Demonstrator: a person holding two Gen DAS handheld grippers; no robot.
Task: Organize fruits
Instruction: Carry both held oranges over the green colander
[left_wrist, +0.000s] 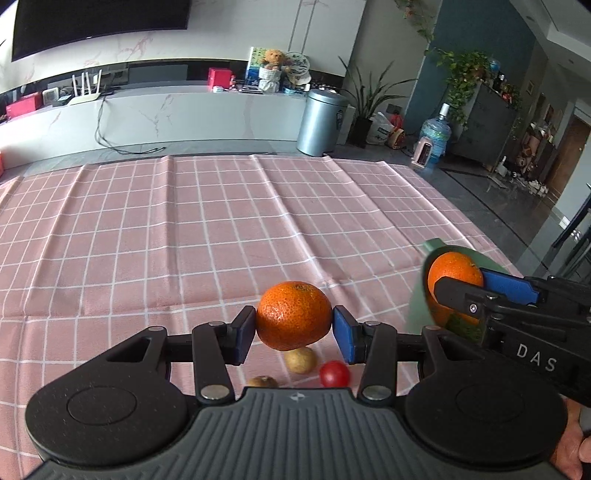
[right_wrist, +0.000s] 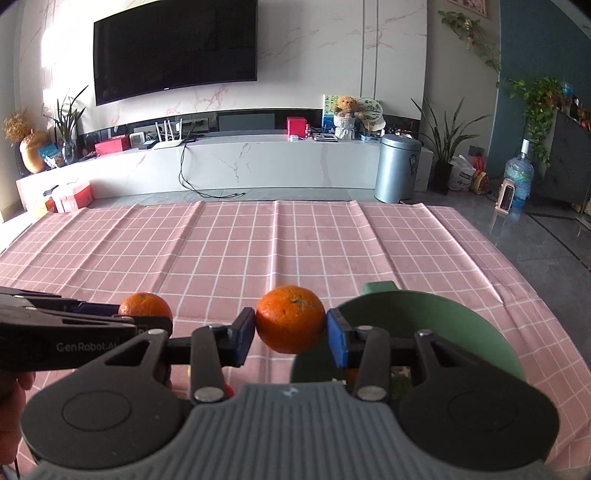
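Two oranges were each held in a gripper, both lifted clear of the cloth. The first orange (left_wrist: 294, 315) sat clamped between the blue pads of the left gripper (left_wrist: 294, 325), one pad pressed to each side, and it hung above the pink checked tablecloth (left_wrist: 184, 229). Seen from the right wrist, this same fruit (right_wrist: 145, 304) showed at the left, beyond the left gripper's dark body.

The second orange (right_wrist: 290, 318) was pinched the same way in the right gripper (right_wrist: 290, 328), its blue pads tight against both flanks. From the left wrist it (left_wrist: 454, 273) appeared just in front of the green bowl (left_wrist: 487, 260), whether over the rim or beside it I could not tell. From the right wrist the bowl (right_wrist: 443, 317) lay just to the right of the held fruit, with something orange and something green showing low inside it, too hidden to name.

Below the left gripper, on the cloth, lay a small tan fruit (left_wrist: 300, 361), a second brownish one (left_wrist: 262, 381) partly hidden by the gripper body, and a red cherry tomato (left_wrist: 334, 373) just beside the tan one.

Beyond the table stood a grey bin (right_wrist: 397, 168), a white marble-look cabinet (right_wrist: 258, 162) and a wall-mounted television (right_wrist: 173, 51).
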